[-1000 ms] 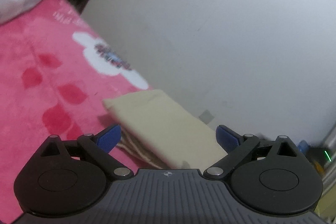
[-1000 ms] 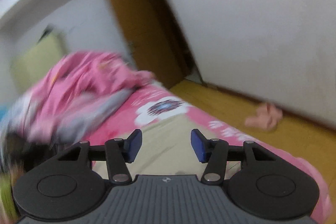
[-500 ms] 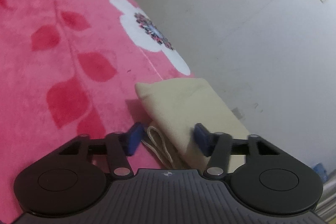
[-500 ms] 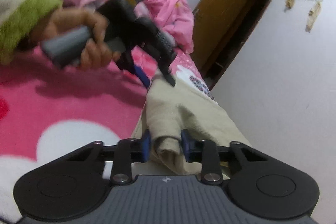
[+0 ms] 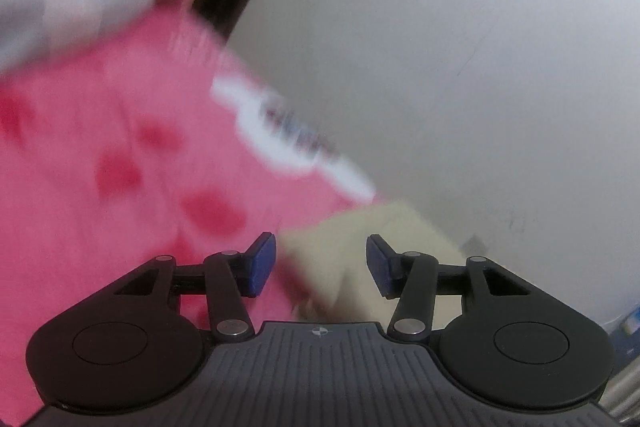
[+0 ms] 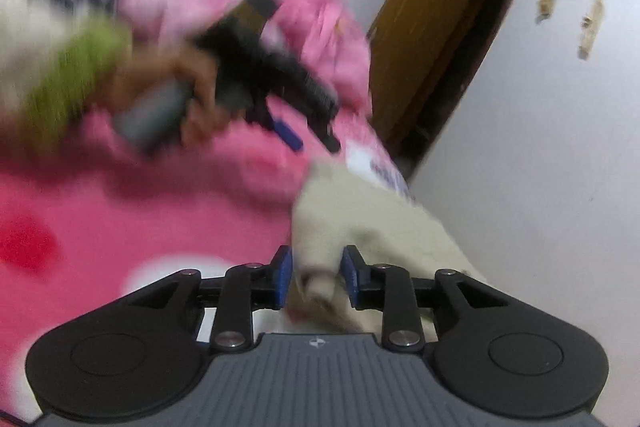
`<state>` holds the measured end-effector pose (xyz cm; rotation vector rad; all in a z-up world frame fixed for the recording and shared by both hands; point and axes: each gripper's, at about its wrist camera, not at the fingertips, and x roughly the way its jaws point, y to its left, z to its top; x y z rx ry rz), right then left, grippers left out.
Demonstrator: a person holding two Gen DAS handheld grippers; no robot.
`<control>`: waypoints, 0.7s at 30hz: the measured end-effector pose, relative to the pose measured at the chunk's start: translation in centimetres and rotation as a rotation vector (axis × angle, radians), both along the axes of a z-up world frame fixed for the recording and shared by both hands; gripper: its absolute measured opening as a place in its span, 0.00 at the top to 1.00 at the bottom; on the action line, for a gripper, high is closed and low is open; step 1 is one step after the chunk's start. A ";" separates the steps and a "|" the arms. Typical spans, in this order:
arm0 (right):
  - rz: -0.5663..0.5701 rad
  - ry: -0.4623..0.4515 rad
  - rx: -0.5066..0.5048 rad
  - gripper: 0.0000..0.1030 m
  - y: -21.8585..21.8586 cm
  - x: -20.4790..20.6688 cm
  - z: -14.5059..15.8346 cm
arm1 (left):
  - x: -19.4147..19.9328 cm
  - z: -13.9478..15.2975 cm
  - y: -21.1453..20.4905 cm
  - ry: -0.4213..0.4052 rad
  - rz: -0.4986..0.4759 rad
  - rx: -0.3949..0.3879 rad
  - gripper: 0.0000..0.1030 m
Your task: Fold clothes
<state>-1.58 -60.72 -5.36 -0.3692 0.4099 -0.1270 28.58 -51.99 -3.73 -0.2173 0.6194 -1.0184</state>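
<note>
the folded cream-beige cloth garment (image 6: 360, 219) lies at the edge of the pink fleece blanket w/ white flowers (image 6: 140, 227), next to the grey-white wall (image 6: 540, 147). right gripper (image 6: 316, 275) is pinched narrow on a bunched fold at its near end. left gripper (image 5: 316, 263) has just been opening, pads half apart and not pressing the cloth between them. risks: only one end is held, so a pull could drag the stack open (or off the bed edge); both views are blurry, so the free hand may re-grab too few layers.
</note>
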 end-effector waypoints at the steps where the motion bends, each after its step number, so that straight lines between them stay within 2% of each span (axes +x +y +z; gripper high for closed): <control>1: -0.011 -0.053 0.054 0.72 -0.7 -0.7 1.2 | -0.8 0.6 -0.7 -0.045 -0.035 0.017 0.51; 3: -0.074 -0.141 0.147 0.72 -2.5 -1.2 2.8 | -2.6 1.6 -2.3 -0.131 -0.112 0.062 0.49; 5: -0.167 -0.208 0.232 0.71 -4.8 -0.8 3.7 | -4.2 0.8 -4.4 -0.187 -0.183 0.171 0.49; 7: -0.242 -0.173 0.332 0.71 -7.2 0.4 2.6 | -5.3 -1.5 -5.9 -0.235 -0.201 0.289 0.49; 8: -0.268 -0.120 0.364 0.71 -8.1 1.1 1.3 | -5.7 -2.6 -6.0 -0.264 -0.198 0.300 0.48; 10: -0.324 0.048 0.444 0.71 -9.3 2.7 -2.8 | -5.9 -3.0 -5.8 -0.282 -0.194 0.282 0.46; 12: -0.325 -0.019 0.448 0.72 -9.2 1.7 -3.7 | -5.8 -2.8 -5.7 -0.278 -0.193 0.275 0.46; 16: -0.399 -0.056 0.586 0.71 -9.8 -0.2 -0.9 | -5.9 -0.1 -4.7 -0.239 -0.181 0.312 0.46; 19: -0.426 -0.126 0.709 0.69 -9.1 -4.2 0.8 | -7.5 2.7 -0.7 -0.244 -0.159 0.262 0.41; 21: -0.406 -0.186 0.762 0.63 -7.5 -6.4 2.4 | -9.0 4.5 2.7 -0.245 -0.136 0.218 0.38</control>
